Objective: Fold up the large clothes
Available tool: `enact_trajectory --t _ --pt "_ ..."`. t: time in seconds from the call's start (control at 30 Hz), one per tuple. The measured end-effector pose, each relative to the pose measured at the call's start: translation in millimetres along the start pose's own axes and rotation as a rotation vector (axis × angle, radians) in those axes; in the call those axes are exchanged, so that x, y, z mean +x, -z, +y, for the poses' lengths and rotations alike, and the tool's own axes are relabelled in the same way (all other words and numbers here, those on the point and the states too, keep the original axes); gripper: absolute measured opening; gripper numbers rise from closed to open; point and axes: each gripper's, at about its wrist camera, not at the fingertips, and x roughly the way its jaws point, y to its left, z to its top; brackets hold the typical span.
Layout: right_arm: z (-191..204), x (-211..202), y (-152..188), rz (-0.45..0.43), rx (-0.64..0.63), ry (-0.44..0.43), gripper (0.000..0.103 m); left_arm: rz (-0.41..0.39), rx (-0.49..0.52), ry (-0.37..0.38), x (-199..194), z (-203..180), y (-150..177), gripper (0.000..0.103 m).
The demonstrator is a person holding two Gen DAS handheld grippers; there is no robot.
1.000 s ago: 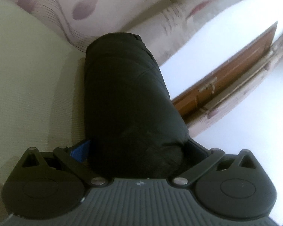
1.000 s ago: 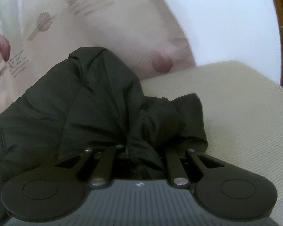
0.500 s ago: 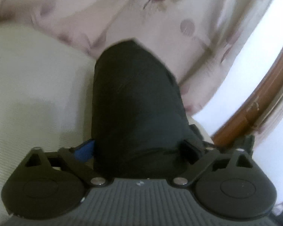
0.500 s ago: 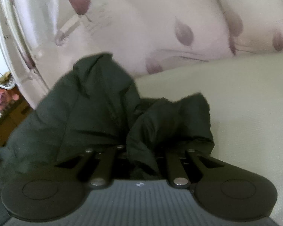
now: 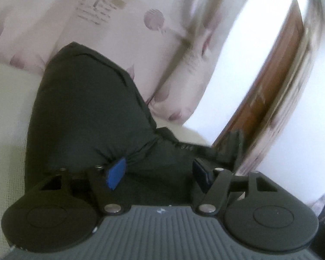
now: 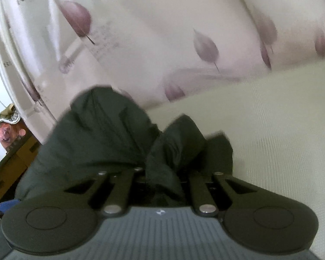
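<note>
A dark padded jacket (image 5: 86, 112) lies on a cream bed (image 5: 6, 117). In the left wrist view my left gripper (image 5: 160, 173) has its blue-padded fingers (image 5: 117, 173) pressed into a bunch of the jacket's fabric, one pad on each side. The other gripper's black tip (image 5: 229, 145) shows just beyond, to the right. In the right wrist view my right gripper (image 6: 162, 173) is shut on a gathered fold of the same jacket (image 6: 104, 134); its fingertips are buried in the fabric.
A pale curtain with purple leaf prints (image 6: 184, 32) hangs behind the bed (image 6: 281, 119). A brown wooden door frame (image 5: 270, 82) stands at the right in the left wrist view. A wooden cabinet with a small ornament (image 6: 8, 130) is at the far left.
Both grippers have swung with the jacket, so the background has shifted. The left gripper's fingers have closed in on the fabric and the sleeve has bunched. The right grip is unchanged.
</note>
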Motion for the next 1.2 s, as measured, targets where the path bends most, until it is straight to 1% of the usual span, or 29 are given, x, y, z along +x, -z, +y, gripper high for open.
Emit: enact_trajectory --t 0.03,0.07,0.1,0.13,0.17,0.23,0.3,0.37,0.4,0.47,0.5,0.57,0.6,0.7,0.73,0.77,0.83,0.9,0.93,0.97,1.0,1.03,1.07,1.1,1.13,1.2 --pt "-8 -2 4 -0.002 0.053 -0.019 0.010 0.006 0.020 -0.010 4 -2 1 0.063" --pt "-18 -5 4 0.001 0.124 -0.039 0.011 0.012 0.019 -0.006 6 -1 3 0.063" --pt "-22 -10 2 -0.003 0.169 -0.042 0.019 0.015 0.011 0.000 7 1 3 0.063" --pt "-23 -18 -1 -0.011 0.195 -0.026 0.022 0.018 0.005 -0.002 9 3 3 0.063" --pt "-21 -30 -5 -0.026 0.190 -0.004 0.023 0.019 0.001 0.001 10 6 2 0.064" --pt "-10 -57 -12 -0.065 0.139 0.027 0.025 0.015 -0.001 0.006 9 10 4 0.065" --pt "11 -91 -14 -0.116 0.062 0.033 0.025 0.010 -0.003 0.009 9 11 5 0.066" --pt "42 -121 -6 -0.134 -0.052 0.039 0.025 0.002 -0.003 0.013 10 10 5 0.069" --pt "56 -131 1 -0.136 -0.088 0.031 0.025 -0.002 0.001 0.015 6 8 8 0.070" --pt "82 -140 13 -0.126 -0.164 0.025 0.025 -0.010 0.018 0.018 7 5 9 0.075" --pt "96 -142 22 -0.117 -0.231 0.048 0.023 -0.013 0.022 0.017 8 4 8 0.075" --pt "118 -140 39 -0.100 -0.366 0.118 0.010 -0.013 0.020 0.014 9 3 7 0.076" --pt "124 -136 48 -0.077 -0.412 0.157 0.006 -0.012 0.013 0.016 8 3 7 0.076" --pt "116 -119 69 0.015 -0.420 0.266 0.005 -0.009 -0.011 0.027 6 6 5 0.077" --pt "112 -113 76 0.049 -0.428 0.301 0.002 -0.007 -0.021 0.031 5 7 4 0.077" --pt "107 -107 83 0.080 -0.434 0.325 0.002 -0.005 -0.031 0.035 4 7 3 0.077" --pt "102 -103 92 0.075 -0.400 0.331 0.002 0.003 -0.044 0.022 1 6 -1 0.078" --pt "109 -98 93 0.088 -0.452 0.360 0.001 -0.002 -0.054 0.004 -6 3 -8 0.089" --pt "111 -97 95 0.090 -0.474 0.372 0.001 -0.020 -0.049 -0.007 -11 -1 -11 0.097" --pt "112 -96 97 0.087 -0.481 0.378 0.001 -0.054 -0.018 -0.029 -18 -5 -13 0.100" --pt "111 -96 99 0.080 -0.481 0.378 0.001 -0.080 0.027 -0.060 -22 -9 -14 0.100" --pt "109 -97 101 0.073 -0.481 0.376 0.001 -0.089 0.070 -0.087 -23 -12 -13 0.098" --pt "108 -98 102 0.067 -0.479 0.373 0.001 -0.069 0.089 -0.097 -21 -12 -11 0.095" --pt "107 -97 102 0.063 -0.478 0.372 0.001 -0.026 0.072 -0.084 -15 -8 -8 0.093" --pt "108 -99 103 0.059 -0.479 0.374 0.001 -0.001 0.056 -0.065 -11 -4 -4 0.092" --pt "109 -104 104 0.045 -0.464 0.361 0.002 -0.007 0.097 -0.072 -8 -7 5 0.092"
